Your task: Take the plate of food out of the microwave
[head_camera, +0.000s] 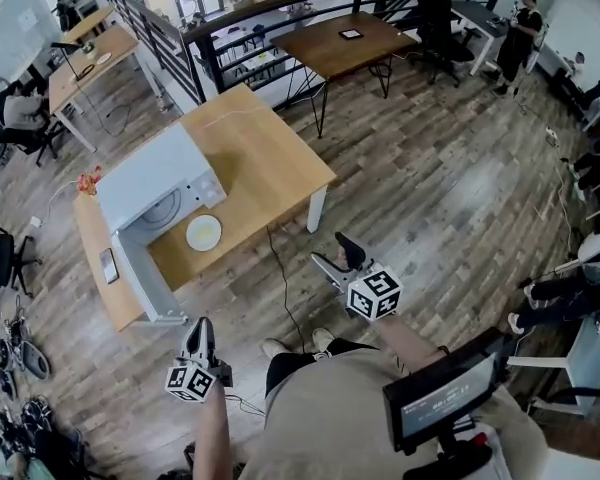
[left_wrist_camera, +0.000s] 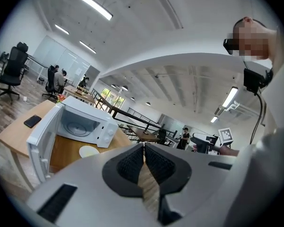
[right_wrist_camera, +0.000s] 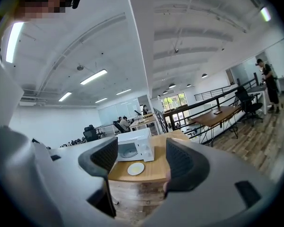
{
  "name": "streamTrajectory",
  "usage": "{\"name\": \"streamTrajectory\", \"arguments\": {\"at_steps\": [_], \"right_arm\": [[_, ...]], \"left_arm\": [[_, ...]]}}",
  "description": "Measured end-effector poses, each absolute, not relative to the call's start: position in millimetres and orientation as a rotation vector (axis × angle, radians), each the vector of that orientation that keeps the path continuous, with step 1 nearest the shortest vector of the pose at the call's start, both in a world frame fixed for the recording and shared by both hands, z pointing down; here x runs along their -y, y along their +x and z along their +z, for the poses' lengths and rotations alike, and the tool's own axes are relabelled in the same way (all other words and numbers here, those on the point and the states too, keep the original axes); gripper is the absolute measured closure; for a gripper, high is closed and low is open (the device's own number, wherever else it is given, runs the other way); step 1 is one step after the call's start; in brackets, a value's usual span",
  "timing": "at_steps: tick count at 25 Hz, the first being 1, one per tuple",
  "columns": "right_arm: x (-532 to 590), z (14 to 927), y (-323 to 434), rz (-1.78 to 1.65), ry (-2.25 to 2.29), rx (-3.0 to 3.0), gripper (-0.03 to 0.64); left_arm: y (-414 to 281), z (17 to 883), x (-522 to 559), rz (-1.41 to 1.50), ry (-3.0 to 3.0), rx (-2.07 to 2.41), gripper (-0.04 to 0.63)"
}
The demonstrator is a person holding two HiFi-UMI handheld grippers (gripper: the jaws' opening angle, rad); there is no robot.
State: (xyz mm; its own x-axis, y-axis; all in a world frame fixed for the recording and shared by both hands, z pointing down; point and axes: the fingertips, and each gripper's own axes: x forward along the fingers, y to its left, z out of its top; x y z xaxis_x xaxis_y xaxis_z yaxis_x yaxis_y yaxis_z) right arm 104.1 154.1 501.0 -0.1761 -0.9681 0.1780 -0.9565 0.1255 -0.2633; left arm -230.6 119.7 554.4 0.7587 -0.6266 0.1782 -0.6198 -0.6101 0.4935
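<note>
Left to right: the left gripper (head_camera: 200, 336), jaws clenched together on nothing, hangs well apart from the table (head_camera: 270, 158). On the table the microwave (head_camera: 158, 180) stands with its door (head_camera: 140, 280) swung open toward the near left and its cavity bare, and the plate (head_camera: 204, 232) lies on the wood just in front of it (so the removal looks already done). The right gripper (head_camera: 337, 258), jaws spread and empty, hangs over open floor (head_camera: 430, 198); any further move, such as shutting the door, calls for stepping nearer while clearing the door's near edge and the table's right corner.

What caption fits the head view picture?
Plate rests on the table, just outside the open microwave.
</note>
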Motion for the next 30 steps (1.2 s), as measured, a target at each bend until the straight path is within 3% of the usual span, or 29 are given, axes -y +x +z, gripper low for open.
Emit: {"name": "streamTrajectory", "arguments": {"at_steps": [8, 10, 13, 30], "right_arm": [[-193, 544, 146, -0.683, -1.981, -2.287, 0.287], [-202, 549, 151, -0.722, -1.982, -2.279, 0.322], [-207, 551, 158, -0.735, -1.979, -2.294, 0.322], [-201, 566, 151, -0.758, -2.005, -2.374, 0.362]], "left_arm": [[-200, 572, -174, -0.102, 2.279, 1.043, 0.592], [-195, 573, -185, -0.107, 2.256, 1.066, 0.592], [-184, 574, -194, -0.126, 2.245, 1.072, 0.592], [-172, 572, -197, -0.109, 2.247, 1.067, 0.592]]}}
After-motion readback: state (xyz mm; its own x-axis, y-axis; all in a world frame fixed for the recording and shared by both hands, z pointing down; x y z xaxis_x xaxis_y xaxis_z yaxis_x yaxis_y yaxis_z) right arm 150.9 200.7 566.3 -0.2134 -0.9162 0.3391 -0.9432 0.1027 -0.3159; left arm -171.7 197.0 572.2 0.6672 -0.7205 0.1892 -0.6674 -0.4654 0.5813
